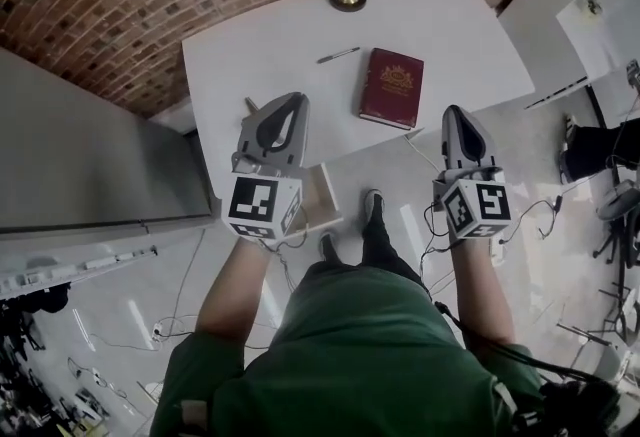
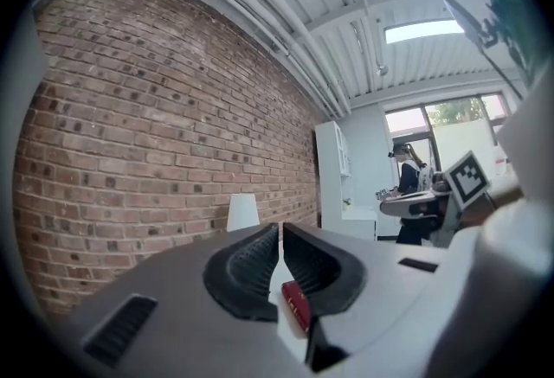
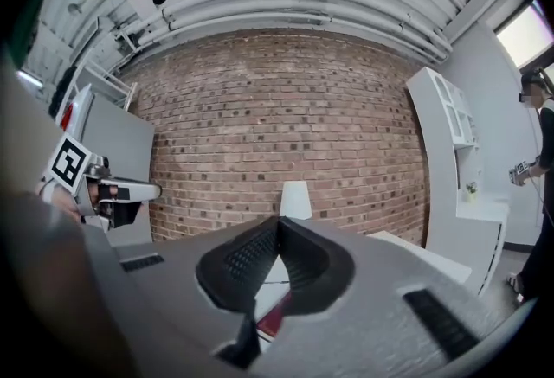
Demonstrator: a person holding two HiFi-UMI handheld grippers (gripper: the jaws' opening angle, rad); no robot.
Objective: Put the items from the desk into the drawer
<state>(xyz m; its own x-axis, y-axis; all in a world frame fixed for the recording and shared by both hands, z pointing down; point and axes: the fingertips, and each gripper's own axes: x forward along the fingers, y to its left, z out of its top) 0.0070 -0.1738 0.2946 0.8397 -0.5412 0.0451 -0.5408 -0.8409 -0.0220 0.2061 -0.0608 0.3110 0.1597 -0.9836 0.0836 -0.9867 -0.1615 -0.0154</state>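
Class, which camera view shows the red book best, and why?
Head view: the whole book lies flat on the desk, cover up. Both gripper views catch only a red sliver beyond the jaws.

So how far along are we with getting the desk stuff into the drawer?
Done: the drawer looks pulled open at the desk's near edge. In hand: nothing, since the left gripper and right gripper both have their jaws together and empty. Left: the red book and pen lie on the desk, so nothing is stowed yet.
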